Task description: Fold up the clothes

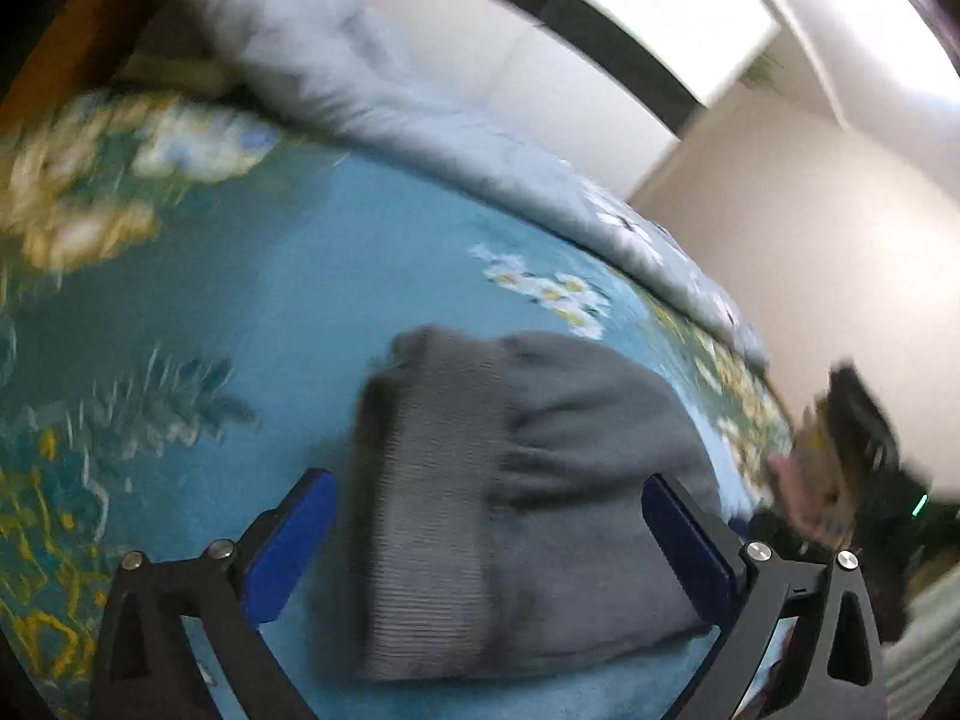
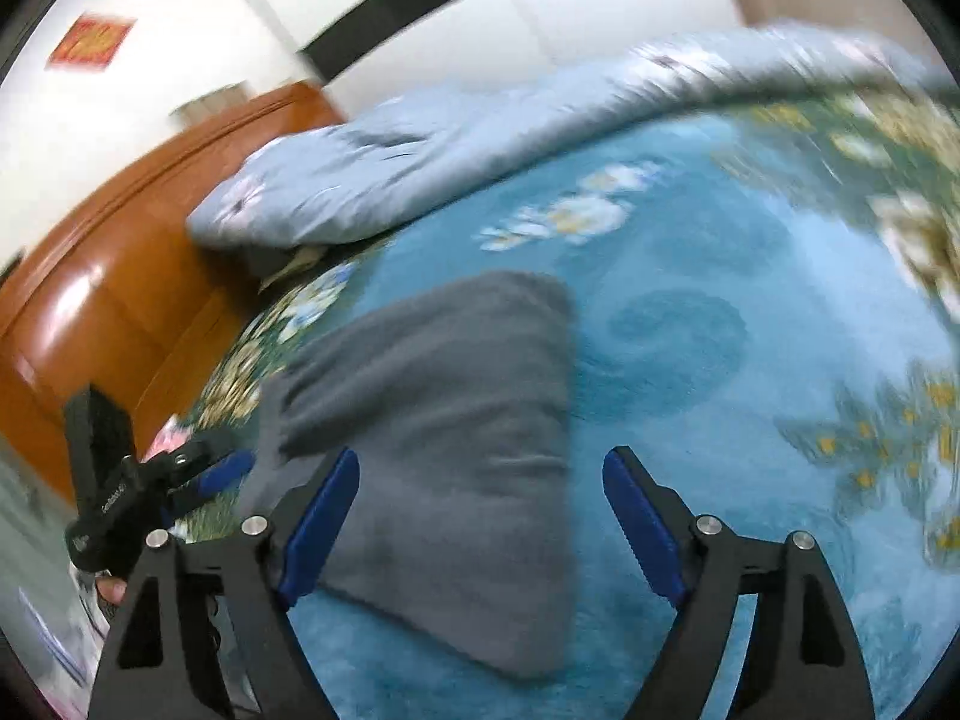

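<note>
You are looking at a bed covered with a blue blanket patterned with white and yellow flowers. A folded grey garment lies flat on the blanket near your side, its ribbed band turned toward the left. Along the far side of the bed a pale blue quilt lies bunched in a long heap, resting on the blanket.

I see a blue floral bedspread, a rumpled pale quilt, an orange wooden headboard and white walls.
</note>
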Available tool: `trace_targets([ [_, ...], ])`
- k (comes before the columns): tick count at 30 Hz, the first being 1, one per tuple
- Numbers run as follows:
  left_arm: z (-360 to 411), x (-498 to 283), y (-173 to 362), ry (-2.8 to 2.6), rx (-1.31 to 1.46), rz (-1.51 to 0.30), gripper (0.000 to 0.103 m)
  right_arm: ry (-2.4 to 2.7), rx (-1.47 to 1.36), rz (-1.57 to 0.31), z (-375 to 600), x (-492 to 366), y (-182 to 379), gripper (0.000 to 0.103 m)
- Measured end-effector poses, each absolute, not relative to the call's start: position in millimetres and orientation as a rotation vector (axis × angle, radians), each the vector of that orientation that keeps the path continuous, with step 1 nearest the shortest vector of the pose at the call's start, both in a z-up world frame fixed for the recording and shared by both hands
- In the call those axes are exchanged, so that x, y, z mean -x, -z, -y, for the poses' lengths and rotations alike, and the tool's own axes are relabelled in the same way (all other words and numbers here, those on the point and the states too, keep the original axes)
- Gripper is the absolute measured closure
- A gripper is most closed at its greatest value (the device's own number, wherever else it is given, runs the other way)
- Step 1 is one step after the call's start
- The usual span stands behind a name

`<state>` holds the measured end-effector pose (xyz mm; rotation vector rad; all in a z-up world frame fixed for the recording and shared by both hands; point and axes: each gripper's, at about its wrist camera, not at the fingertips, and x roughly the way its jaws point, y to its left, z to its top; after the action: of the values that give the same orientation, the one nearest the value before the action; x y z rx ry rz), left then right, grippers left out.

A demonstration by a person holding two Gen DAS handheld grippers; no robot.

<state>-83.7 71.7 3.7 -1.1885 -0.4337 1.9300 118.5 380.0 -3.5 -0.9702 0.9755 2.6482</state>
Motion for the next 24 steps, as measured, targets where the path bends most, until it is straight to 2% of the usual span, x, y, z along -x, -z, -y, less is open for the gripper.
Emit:
trace_targets([
  [2, -64.5, 95.4, 13.9, -1.843, 1.271, 0.544, 0.0, -2.613, 0.99, -1.111, -388.8, -120.7, 17.4, 0.019],
  [5, -67.1, 101.8, 21.5, -1.799, 1.292, 0.562, 0.0, -2.602, 1.056, -1.214, -391.1, -113.7, 33.0, 0.019],
  [15, -92.1, 100.5, 27.2, -1.781, 1.307, 0.376, 0.0, -2.681, 1.065, -1.291, -394.9, -98.0, 46.0, 0.019],
  [19, -94.4, 83.6, 26.0, -1.848, 1.208, 0.287, 0.0, -2.728, 1.076, -1.243, -392.0, -99.2, 46.6, 0.019],
  [24, -100.8, 82.9, 23.2, -1.877, 1.217, 0.245, 0.0, -2.752, 1.07, -1.188, -388.3, -99.4, 45.6, 0.018],
])
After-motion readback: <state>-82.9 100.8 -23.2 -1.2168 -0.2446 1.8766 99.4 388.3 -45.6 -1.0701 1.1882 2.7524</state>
